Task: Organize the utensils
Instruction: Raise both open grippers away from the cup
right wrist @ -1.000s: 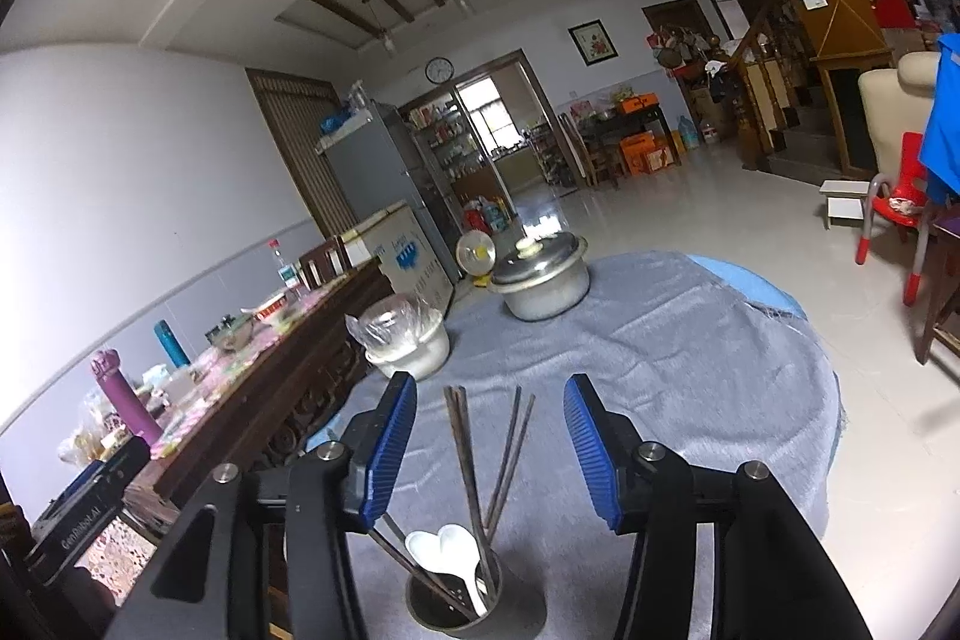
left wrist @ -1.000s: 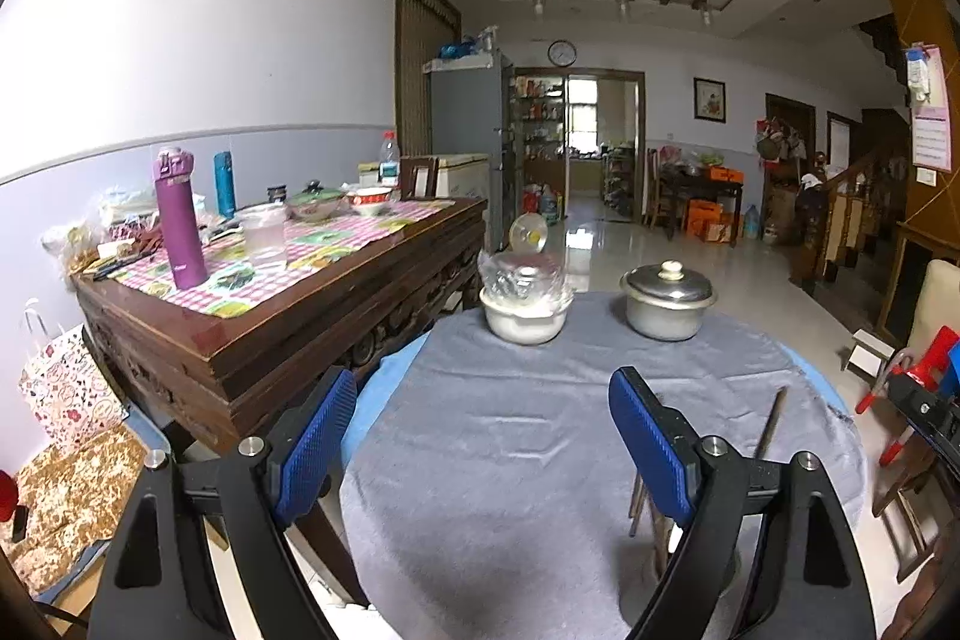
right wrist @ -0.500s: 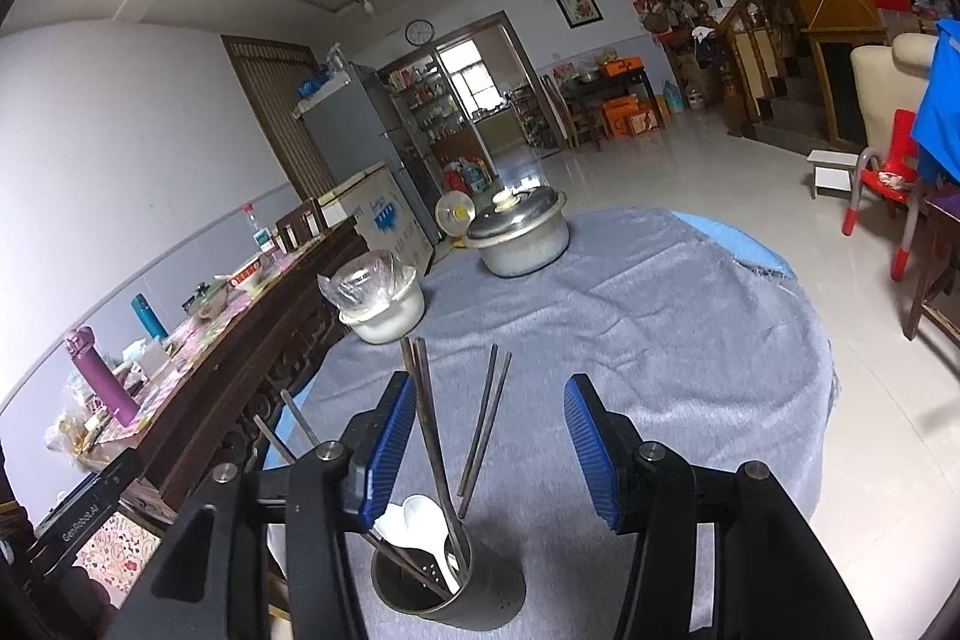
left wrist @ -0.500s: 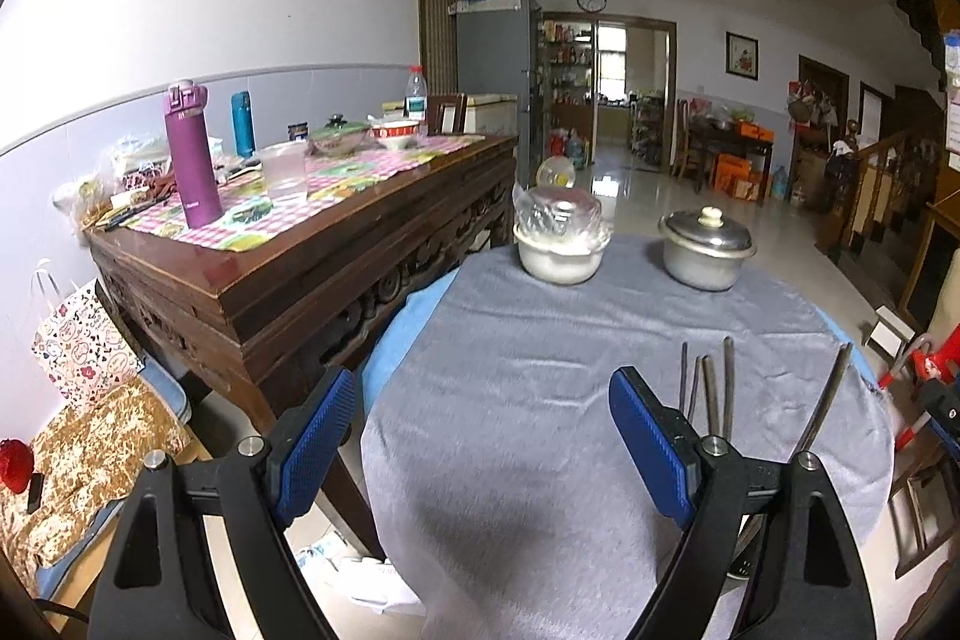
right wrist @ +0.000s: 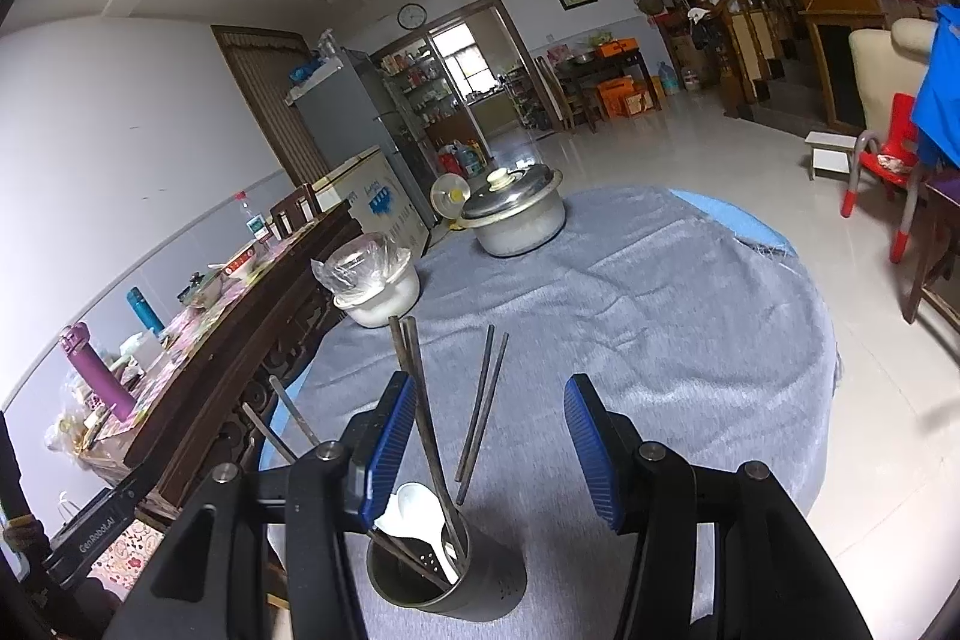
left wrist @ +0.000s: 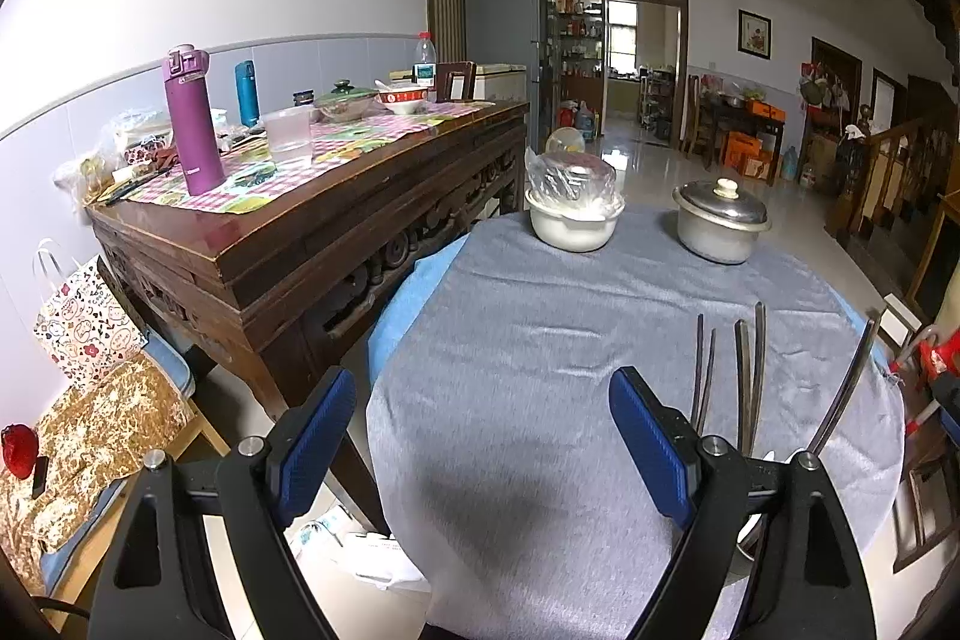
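A dark metal utensil holder (right wrist: 447, 583) stands on the grey tablecloth (right wrist: 660, 340) at the near edge. It holds several dark chopsticks (right wrist: 480, 400) and white spoons (right wrist: 417, 511). My right gripper (right wrist: 489, 448) is open and empty, just above and behind the holder. In the left wrist view the chopsticks (left wrist: 747, 370) rise behind my right finger; the holder is mostly hidden there. My left gripper (left wrist: 480, 448) is open and empty above the cloth, left of the holder.
A white bowl covered in plastic (left wrist: 573, 208) and a lidded steel pot (left wrist: 720, 220) stand at the table's far side. A dark wooden sideboard (left wrist: 300, 244) with bottles and dishes flanks the table's left. A red chair (right wrist: 888, 160) stands at the right.
Both cameras have tilted down and drawn back. The holder with chopsticks now shows fuller in the right wrist view, and the chopsticks have come into the left wrist view. Both grippers stay open.
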`<action>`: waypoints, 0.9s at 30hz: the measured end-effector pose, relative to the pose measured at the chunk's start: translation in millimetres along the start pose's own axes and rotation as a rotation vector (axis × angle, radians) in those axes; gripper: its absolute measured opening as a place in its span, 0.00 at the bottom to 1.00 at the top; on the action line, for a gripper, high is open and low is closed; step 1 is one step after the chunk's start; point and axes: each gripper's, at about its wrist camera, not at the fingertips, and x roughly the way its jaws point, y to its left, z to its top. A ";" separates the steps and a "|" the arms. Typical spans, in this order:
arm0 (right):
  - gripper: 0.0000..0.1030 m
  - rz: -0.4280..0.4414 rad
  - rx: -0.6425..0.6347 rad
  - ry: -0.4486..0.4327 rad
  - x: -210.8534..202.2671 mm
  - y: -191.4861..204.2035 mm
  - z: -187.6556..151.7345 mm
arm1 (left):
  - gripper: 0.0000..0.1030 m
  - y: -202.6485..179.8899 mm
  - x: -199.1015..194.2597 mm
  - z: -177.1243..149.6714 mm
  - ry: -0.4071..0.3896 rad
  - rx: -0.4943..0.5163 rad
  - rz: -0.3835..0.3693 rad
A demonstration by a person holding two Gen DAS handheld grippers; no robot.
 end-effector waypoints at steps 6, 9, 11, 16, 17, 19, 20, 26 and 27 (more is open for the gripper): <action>0.53 -0.004 -0.005 0.009 2.4 1.6 -1.8 | 0.84 1.9 3.1 -2.2 0.010 -0.001 0.002; 0.53 -0.007 -0.007 0.016 4.5 2.5 -3.2 | 0.84 2.8 4.2 -2.9 0.014 -0.005 0.001; 0.53 -0.007 -0.008 0.022 6.6 2.7 -4.1 | 0.84 3.2 5.8 -3.8 0.018 -0.006 0.003; 0.53 -0.010 -0.006 0.049 15.2 1.3 -7.6 | 0.84 5.3 11.9 -5.0 0.031 -0.012 0.007; 0.53 -0.011 -0.004 0.055 17.5 0.3 -8.4 | 0.84 5.2 13.6 -5.2 0.035 -0.013 0.010; 0.53 -0.010 0.002 0.066 21.1 -1.8 -9.1 | 0.84 5.3 17.1 -5.1 0.042 -0.016 0.013; 0.53 -0.012 0.005 0.070 22.8 -3.3 -9.7 | 0.84 5.0 19.2 -4.9 0.047 -0.018 0.013; 0.53 -0.025 0.025 0.091 32.8 -17.0 -11.7 | 0.84 -3.0 32.9 -8.3 0.074 -0.009 0.018; 0.53 -0.027 0.032 0.097 35.4 -20.0 -12.0 | 0.84 -4.5 35.1 -8.9 0.078 -0.006 0.018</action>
